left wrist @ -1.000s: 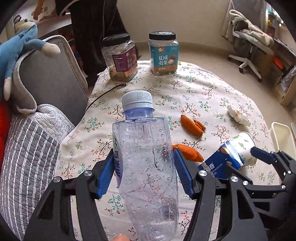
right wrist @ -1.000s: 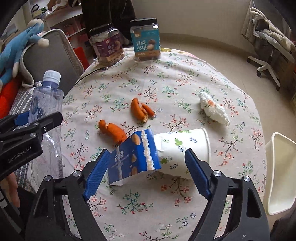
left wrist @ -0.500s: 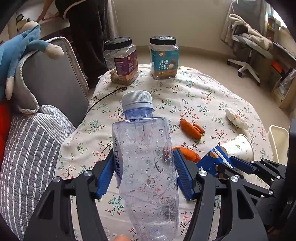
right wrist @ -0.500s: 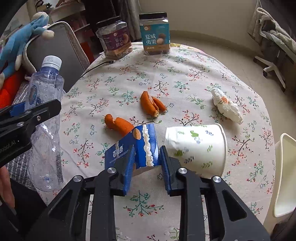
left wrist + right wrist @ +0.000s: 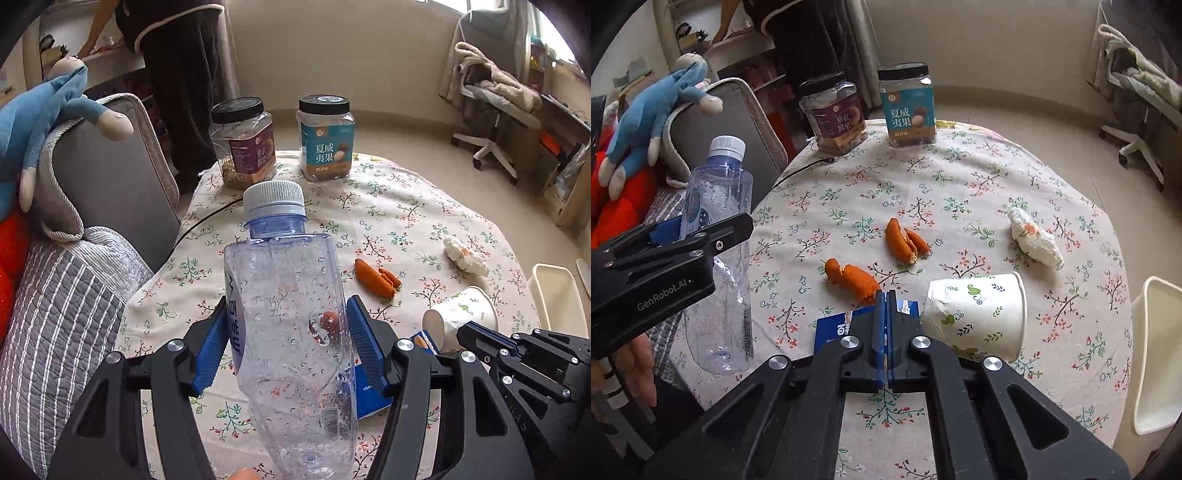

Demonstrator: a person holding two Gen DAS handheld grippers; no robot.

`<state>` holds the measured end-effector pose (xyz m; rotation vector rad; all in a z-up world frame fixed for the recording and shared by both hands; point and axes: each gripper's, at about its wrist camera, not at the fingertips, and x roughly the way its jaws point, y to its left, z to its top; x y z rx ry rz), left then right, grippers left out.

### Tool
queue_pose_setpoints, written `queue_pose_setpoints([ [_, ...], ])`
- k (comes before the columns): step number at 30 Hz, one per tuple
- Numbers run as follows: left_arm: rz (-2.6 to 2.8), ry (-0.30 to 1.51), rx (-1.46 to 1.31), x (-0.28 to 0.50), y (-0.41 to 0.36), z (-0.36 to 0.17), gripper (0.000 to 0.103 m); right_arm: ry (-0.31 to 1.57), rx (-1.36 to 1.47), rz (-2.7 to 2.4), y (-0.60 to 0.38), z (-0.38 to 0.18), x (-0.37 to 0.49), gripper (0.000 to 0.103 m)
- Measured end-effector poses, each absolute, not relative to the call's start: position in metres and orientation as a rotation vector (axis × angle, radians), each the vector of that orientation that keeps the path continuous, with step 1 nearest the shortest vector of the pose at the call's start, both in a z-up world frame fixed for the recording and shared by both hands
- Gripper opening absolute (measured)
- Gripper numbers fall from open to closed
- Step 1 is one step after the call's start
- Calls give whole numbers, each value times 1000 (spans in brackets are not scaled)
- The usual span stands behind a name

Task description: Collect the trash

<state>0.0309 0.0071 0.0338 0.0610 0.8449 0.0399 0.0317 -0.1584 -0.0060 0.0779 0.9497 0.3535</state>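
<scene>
Trash on the floral tablecloth (image 5: 960,192): flattened blue wrapper (image 5: 831,328) at the near edge, pinched by the right gripper (image 5: 886,306), blue pads pressed together on it. Paper cup (image 5: 979,314) on its side, touching the wrapper at 3 o'clock. Two orange peels (image 5: 853,277) (image 5: 905,240) at 12 o'clock from the wrapper; crumpled tissue (image 5: 1034,240) at 2 o'clock. Left gripper (image 5: 288,343) clamps an empty plastic bottle (image 5: 291,314), cap up, off the table's 9 o'clock edge. Two snack jars (image 5: 834,110) (image 5: 908,103) upright at far edge. White bin (image 5: 1156,354) beside the table at 3 o'clock.
</scene>
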Motion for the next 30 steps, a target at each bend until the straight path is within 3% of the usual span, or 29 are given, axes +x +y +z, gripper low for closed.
queue_pose_setpoints([
  [3, 40, 839, 57, 31, 9, 36, 62, 980, 101, 350, -159, -12, 27, 11],
  [5, 42, 837, 45, 31, 11, 38, 62, 1014, 118, 347, -156, -20, 23, 31],
  [9, 37, 834, 30, 30, 14, 40, 62, 1027, 55, 359, -140, -28, 14, 37],
  [13, 37, 820, 33, 27, 14, 44, 62, 1026, 33, 333, -139, -29, 11, 54],
  [30, -20, 820, 47, 31, -10, 44, 62, 973, -22, 252, -203, -29, 11, 72],
])
